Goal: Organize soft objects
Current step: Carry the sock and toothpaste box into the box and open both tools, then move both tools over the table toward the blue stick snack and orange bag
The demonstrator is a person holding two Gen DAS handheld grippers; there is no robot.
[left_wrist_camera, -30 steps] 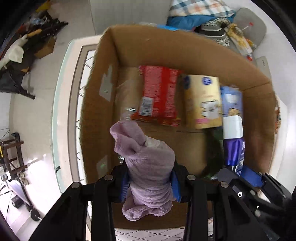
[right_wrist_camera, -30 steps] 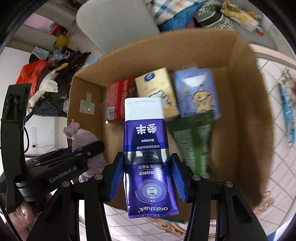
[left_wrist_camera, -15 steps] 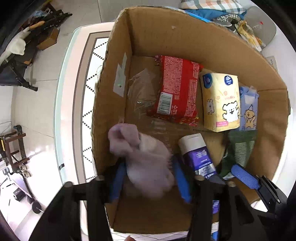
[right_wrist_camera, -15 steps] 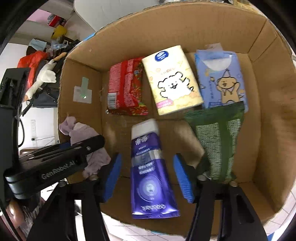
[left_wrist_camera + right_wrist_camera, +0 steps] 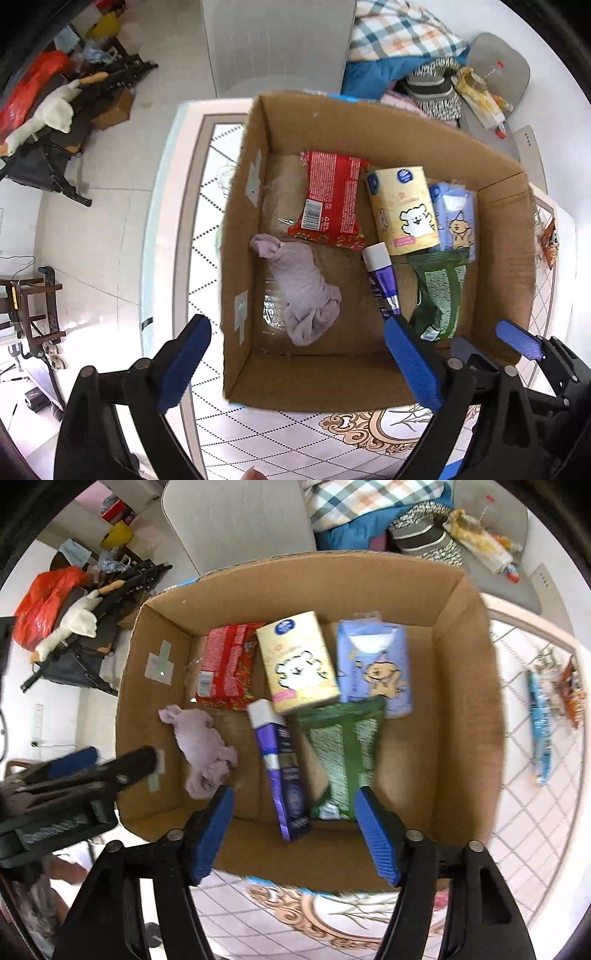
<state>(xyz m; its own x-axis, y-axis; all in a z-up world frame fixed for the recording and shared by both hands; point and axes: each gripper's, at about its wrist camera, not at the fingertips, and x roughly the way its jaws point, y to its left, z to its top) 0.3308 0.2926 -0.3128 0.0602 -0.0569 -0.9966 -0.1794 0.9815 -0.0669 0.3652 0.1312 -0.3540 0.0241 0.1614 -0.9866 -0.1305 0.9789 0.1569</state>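
A cardboard box (image 5: pixel 328 125) (image 5: pixel 321 572) stands on the tiled table. In it lie a lilac cloth (image 5: pixel 301 288) (image 5: pixel 203 751), a purple tube (image 5: pixel 380 282) (image 5: pixel 280 764), a red pack (image 5: pixel 330 199) (image 5: pixel 227 666), a yellow tissue pack (image 5: pixel 404 210) (image 5: pixel 297 662), a blue tissue pack (image 5: pixel 456 218) (image 5: pixel 375 664) and a green pouch (image 5: pixel 439 291) (image 5: pixel 345 755). My left gripper (image 5: pixel 299 365) is open and empty above the box's near left edge. My right gripper (image 5: pixel 295 834) is open and empty above the near wall; it also shows in the left wrist view (image 5: pixel 517 339).
Snack packets (image 5: pixel 541 716) lie on the table right of the box. A chair with clothes and packets (image 5: pixel 424 74) stands behind the box. Clutter with a red bag (image 5: pixel 48 602) sits on the floor at the left. The table's left edge (image 5: pixel 159 221) is near the box.
Both grippers have opened and pulled back up. The lilac cloth and the purple tube, held a second ago, now lie on the box floor.
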